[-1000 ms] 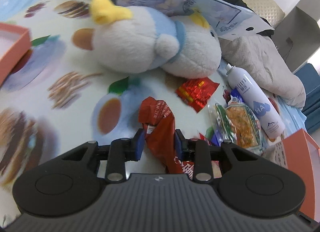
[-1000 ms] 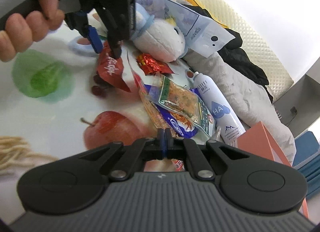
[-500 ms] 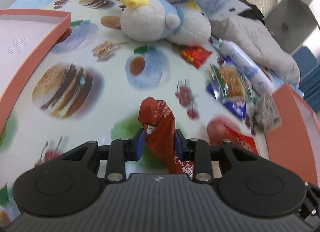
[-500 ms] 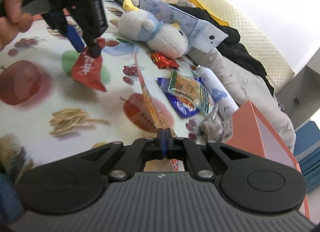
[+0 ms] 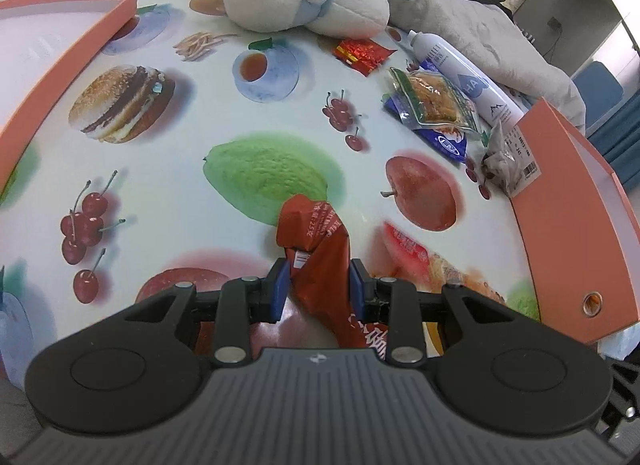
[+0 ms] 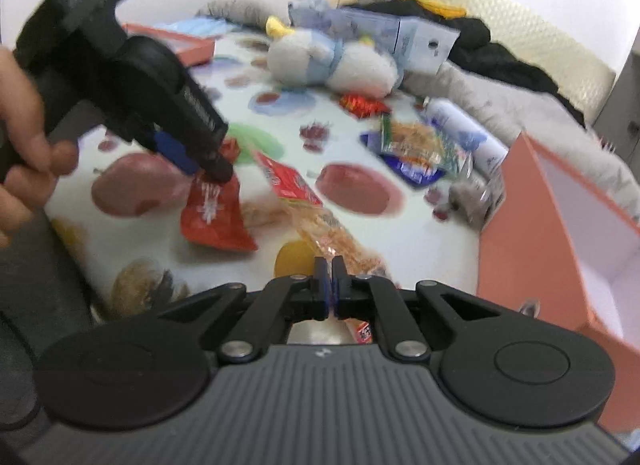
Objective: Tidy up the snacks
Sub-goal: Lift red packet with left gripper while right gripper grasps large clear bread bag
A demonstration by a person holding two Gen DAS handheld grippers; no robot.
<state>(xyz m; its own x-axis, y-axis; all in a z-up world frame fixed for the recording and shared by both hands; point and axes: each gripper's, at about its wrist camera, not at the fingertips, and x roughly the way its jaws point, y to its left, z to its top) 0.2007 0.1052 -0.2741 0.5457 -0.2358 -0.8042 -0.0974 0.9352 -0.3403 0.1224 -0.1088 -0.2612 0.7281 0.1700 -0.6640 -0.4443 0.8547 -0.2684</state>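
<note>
Mid-carry in the snack sort: red snack packet (image 5: pixel 316 253) pinched narrow between the blue pads of the left gripper (image 5: pixel 317 292), lifted clear of the fruit-print table (image 5: pixel 168 185), with the orange box (image 5: pixel 576 233) at the right edge looking the likely destination. Right gripper (image 6: pixel 329 285) all but pressed together yet just starting to part, its pads on the tail of a long clear snack strip (image 6: pixel 320 221) trailing across the table. Next move, by judgement: swing each load over an open box before letting go, keeping the dangling ends off the loose packets (image 5: pixel 434 105) beside the spray bottle (image 5: pixel 460 81).
</note>
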